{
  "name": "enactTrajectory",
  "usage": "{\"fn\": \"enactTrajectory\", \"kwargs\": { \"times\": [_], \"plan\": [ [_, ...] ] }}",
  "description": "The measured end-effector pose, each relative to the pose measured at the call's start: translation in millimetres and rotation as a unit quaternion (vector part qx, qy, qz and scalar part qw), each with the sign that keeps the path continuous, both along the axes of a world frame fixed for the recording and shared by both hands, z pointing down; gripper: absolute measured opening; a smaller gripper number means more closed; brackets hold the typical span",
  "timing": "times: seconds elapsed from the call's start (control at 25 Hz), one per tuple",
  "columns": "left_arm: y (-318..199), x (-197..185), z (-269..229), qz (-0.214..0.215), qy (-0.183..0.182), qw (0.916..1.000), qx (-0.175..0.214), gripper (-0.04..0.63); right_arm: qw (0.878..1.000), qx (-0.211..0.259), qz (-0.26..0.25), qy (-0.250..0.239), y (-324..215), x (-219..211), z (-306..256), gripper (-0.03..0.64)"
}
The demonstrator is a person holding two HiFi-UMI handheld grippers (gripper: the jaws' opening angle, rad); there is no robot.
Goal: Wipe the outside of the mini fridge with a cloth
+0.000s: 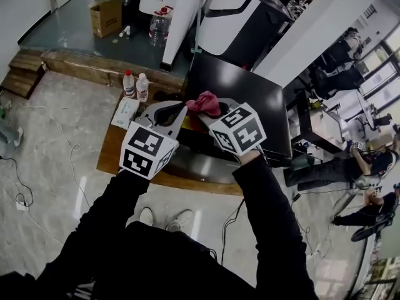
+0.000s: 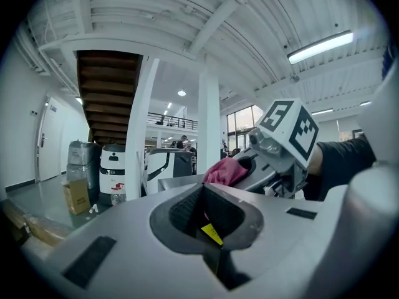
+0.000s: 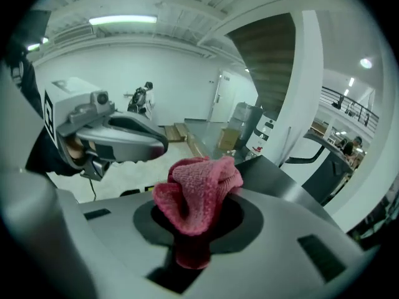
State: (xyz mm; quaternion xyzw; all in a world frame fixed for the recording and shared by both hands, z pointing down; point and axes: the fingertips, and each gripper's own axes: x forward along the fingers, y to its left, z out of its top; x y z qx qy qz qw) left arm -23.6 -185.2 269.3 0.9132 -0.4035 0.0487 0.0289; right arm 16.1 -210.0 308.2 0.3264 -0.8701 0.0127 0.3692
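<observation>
The black mini fridge (image 1: 250,99) stands on a low wooden platform (image 1: 111,152), its flat top facing me. A bunched pink cloth (image 1: 203,103) (image 3: 196,192) is pinched in my right gripper (image 1: 211,109) (image 3: 194,220), which is shut on it just above the fridge's near left corner. My left gripper (image 1: 177,112) (image 2: 204,195) hovers right beside it on the left, jaws shut with nothing between them. In the left gripper view the cloth (image 2: 224,172) pokes out of the right gripper (image 2: 248,170). The fridge's dark top (image 3: 293,179) shows behind the cloth.
Two small bottles (image 1: 135,85) and a tissue pack (image 1: 125,112) sit on the platform left of the fridge. A cardboard box (image 1: 106,16) and a water jug (image 1: 159,27) stand on the raised floor behind. Cables trail over the floor at left. People sit at the far right.
</observation>
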Motion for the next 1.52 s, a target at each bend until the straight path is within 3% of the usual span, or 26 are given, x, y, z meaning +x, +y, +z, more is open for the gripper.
{"fn": "enactTrajectory", "kwargs": {
  "times": [0.2, 0.52, 1.52],
  "plan": [
    [7.7, 15.2, 5.6, 0.020, 0.000, 0.9998, -0.006, 0.006, 0.996, 0.039, 0.002, 0.079, 0.8, 5.5, 15.8, 0.090],
    [20.4, 47.4, 5.5, 0.014, -0.007, 0.9999, -0.006, 0.006, 0.996, 0.040, -0.006, 0.081, 7.5, 35.6, 20.7, 0.089],
    [84.8, 327.0, 5.2, 0.032, -0.030, 0.9990, -0.002, 0.006, 0.997, 0.038, 0.024, 0.063, 58.6, 333.0, 20.1, 0.088]
  ]
}}
